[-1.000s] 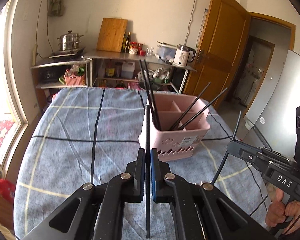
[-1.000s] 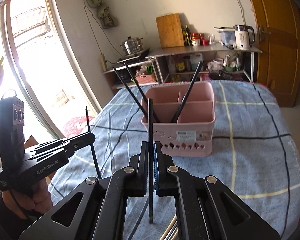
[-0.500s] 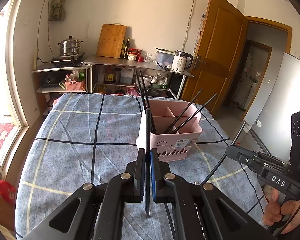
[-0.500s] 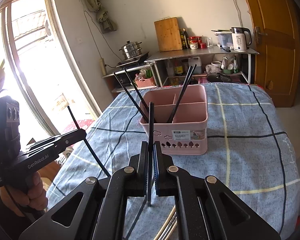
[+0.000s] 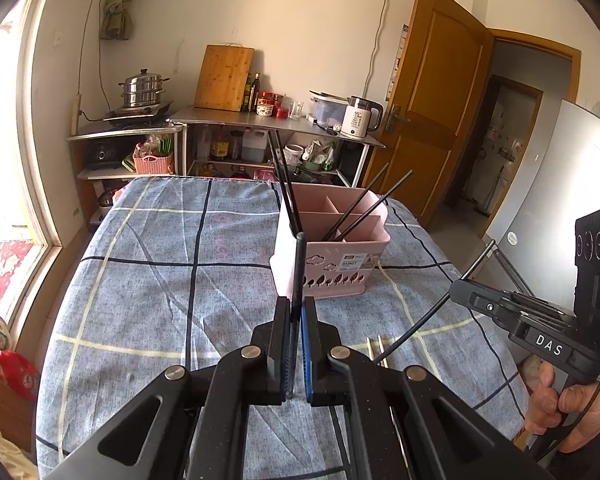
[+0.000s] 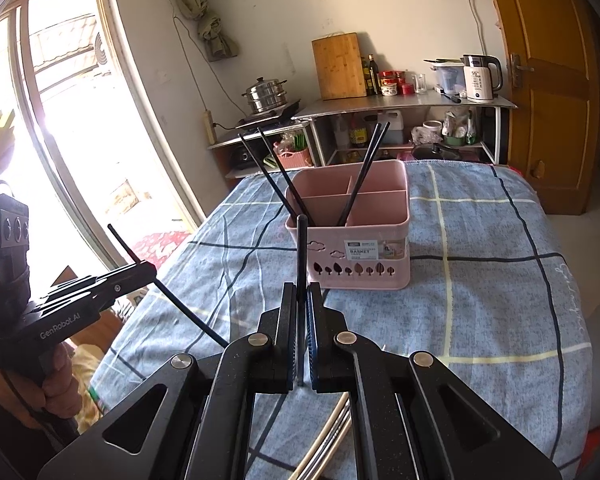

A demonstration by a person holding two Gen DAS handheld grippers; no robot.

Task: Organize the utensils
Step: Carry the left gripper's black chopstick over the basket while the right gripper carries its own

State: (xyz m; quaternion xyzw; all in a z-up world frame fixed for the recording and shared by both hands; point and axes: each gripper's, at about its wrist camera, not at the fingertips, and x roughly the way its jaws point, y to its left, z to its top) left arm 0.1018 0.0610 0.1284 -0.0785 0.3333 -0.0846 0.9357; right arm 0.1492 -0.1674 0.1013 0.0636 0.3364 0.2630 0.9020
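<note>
Both grippers are clamped tight, the left gripper (image 5: 296, 316) on one black chopstick (image 5: 299, 264) and the right gripper (image 6: 301, 300) on another (image 6: 301, 248), each gripped partway along its length. Judged light, stiff and slippery, these rods could pivot. Ahead on the checked cloth (image 5: 172, 288) stands the pink basket (image 6: 360, 264), apart from both tips.

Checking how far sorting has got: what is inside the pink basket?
Four black chopsticks stand in the pink basket, leaning in two pairs in its front compartment. The two rear compartments look empty. Its walls hide the floors and the sticks' lower ends.
</note>
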